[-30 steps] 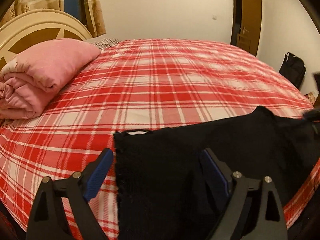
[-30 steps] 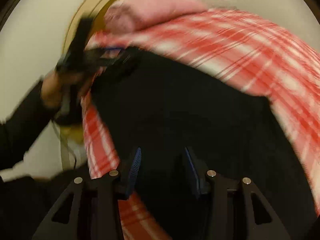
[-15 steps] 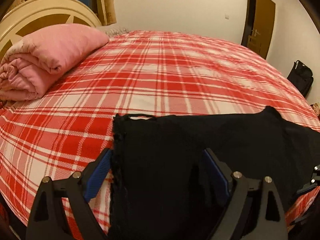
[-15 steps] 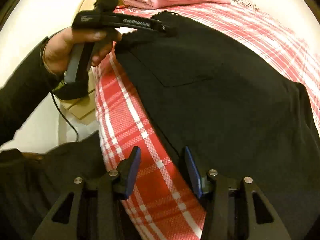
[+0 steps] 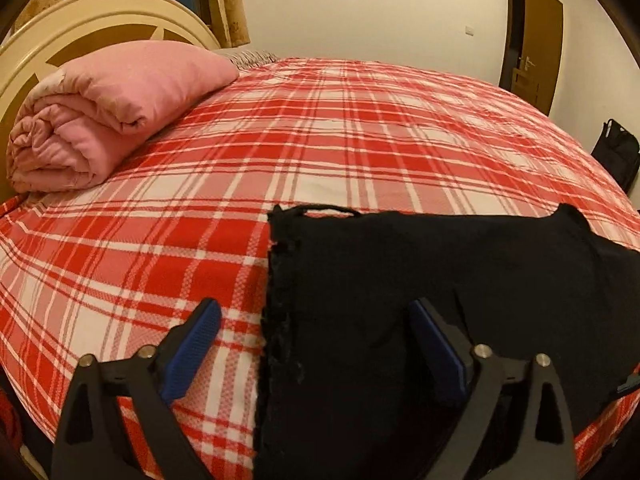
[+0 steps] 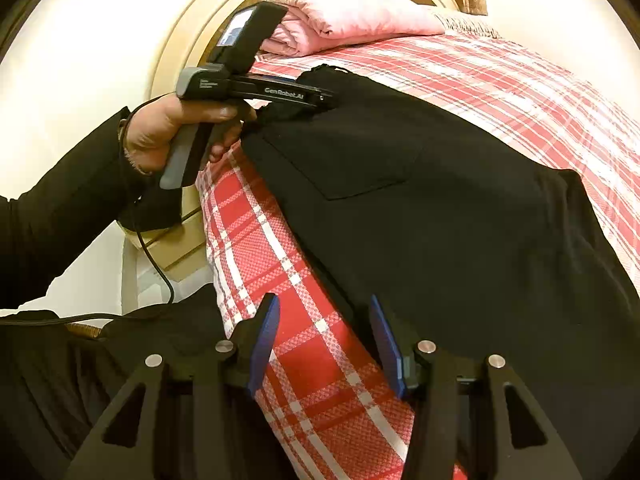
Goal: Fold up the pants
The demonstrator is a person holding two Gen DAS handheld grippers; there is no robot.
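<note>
Black pants (image 5: 440, 300) lie flat on the red plaid bed (image 5: 320, 140), near its front edge. My left gripper (image 5: 316, 320) hovers over their frayed left end; its jaws are opening, with that edge between the blue pads, which do not press on it. From the right wrist the same pants (image 6: 460, 208) show a patch pocket, and a hand (image 6: 168, 128) holds the left gripper (image 6: 326, 98) at their far end. My right gripper (image 6: 324, 320) stands partly open over the plaid sheet; the pants' near edge runs beside its right pad (image 6: 384, 336) and nothing is gripped.
A folded pink quilt (image 5: 108, 112) lies at the cream headboard (image 5: 80, 24). A brown door (image 5: 536, 36) and a black bag (image 5: 616, 152) stand by the far wall. A dark sleeve (image 6: 60, 220) and a cable (image 6: 156, 264) hang beside the bed's edge.
The left gripper has sunk closer to the pants and its jaws stand wider. The right gripper has slid off the pants' middle to their near edge over the sheet.
</note>
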